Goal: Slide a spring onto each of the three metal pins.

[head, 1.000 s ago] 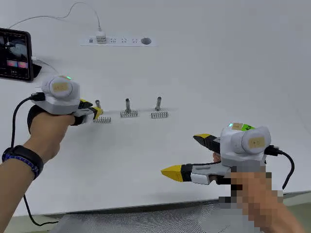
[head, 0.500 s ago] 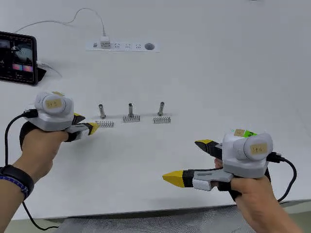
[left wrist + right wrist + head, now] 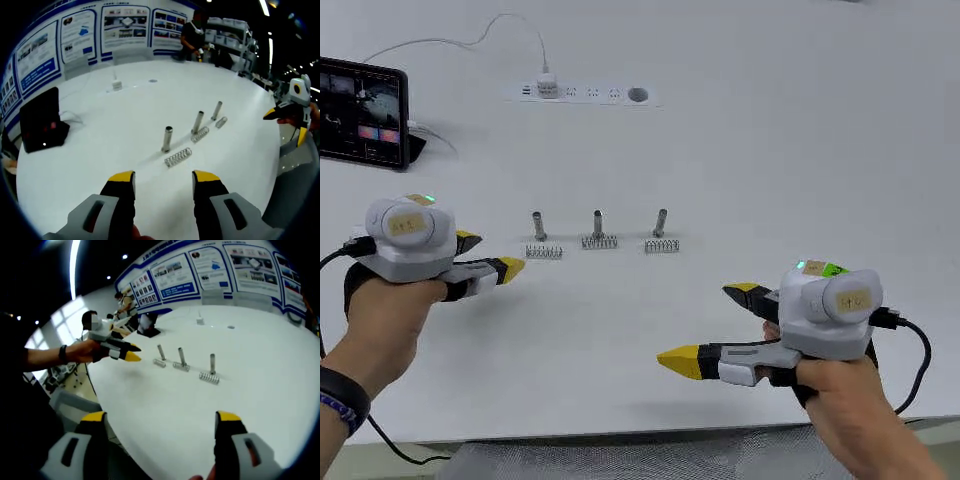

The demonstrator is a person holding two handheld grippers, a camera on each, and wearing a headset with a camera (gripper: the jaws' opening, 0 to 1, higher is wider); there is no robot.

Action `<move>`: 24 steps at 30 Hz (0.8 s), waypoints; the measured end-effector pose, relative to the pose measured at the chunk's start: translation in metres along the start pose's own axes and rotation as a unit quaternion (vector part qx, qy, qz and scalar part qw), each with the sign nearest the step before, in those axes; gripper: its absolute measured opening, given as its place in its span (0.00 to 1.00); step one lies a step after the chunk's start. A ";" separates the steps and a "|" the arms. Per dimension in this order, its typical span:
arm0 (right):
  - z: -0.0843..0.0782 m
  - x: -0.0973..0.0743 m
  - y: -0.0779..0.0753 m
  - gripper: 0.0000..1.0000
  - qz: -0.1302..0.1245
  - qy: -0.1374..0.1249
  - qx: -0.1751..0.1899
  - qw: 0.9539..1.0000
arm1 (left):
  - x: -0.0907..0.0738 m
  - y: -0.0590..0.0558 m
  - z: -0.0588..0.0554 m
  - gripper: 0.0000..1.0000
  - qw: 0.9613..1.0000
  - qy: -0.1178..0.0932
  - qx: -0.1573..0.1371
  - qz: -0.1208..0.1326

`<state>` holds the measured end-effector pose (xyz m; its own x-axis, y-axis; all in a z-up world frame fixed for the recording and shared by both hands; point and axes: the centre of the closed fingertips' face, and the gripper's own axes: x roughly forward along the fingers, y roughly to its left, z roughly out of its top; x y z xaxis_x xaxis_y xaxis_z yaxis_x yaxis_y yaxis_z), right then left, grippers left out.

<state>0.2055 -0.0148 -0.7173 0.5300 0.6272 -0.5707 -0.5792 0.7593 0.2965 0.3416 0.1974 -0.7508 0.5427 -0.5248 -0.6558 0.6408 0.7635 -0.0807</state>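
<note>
Drawn back from the row, the left gripper now sits off to the left of the left spring and apart from it. A second ago its tips were right beside that spring and the left pin. Its fingers stand parted and hold nothing. Low on the near right, the right gripper keeps its place well apart from the work, its fingers spread wide and bare.

All three springs lie flat on the bench, each just in front of its own pin. The middle spring and right spring look undisturbed. The middle pin and right pin stand upright and bare, like the left pin.

So the retreat brings no spring with it. By my reading no pin is served yet and the first pick remains to be made, most likely on the left spring, which is nearest the open left fingers.
</note>
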 end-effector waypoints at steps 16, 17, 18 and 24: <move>-0.001 0.005 0.001 0.90 0.000 0.000 0.002 1.000 | -0.019 -0.014 -0.005 0.64 1.000 -0.017 0.008 -0.023; -0.001 0.005 0.001 0.90 0.000 0.001 0.002 1.000 | -0.019 -0.015 -0.006 0.65 1.000 -0.017 0.007 -0.025; -0.001 0.005 0.001 0.90 0.001 0.001 0.002 1.000 | -0.020 -0.015 -0.007 0.66 1.000 -0.017 0.006 -0.026; -0.001 0.007 0.003 0.90 0.003 0.003 0.000 1.000 | -0.024 -0.023 -0.015 0.72 0.999 -0.010 0.013 -0.035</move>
<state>0.2069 -0.0083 -0.7211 0.5233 0.6301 -0.5737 -0.5816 0.7562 0.3000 0.3056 0.1979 -0.7447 0.5065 -0.5843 -0.6340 0.6909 0.7150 -0.1070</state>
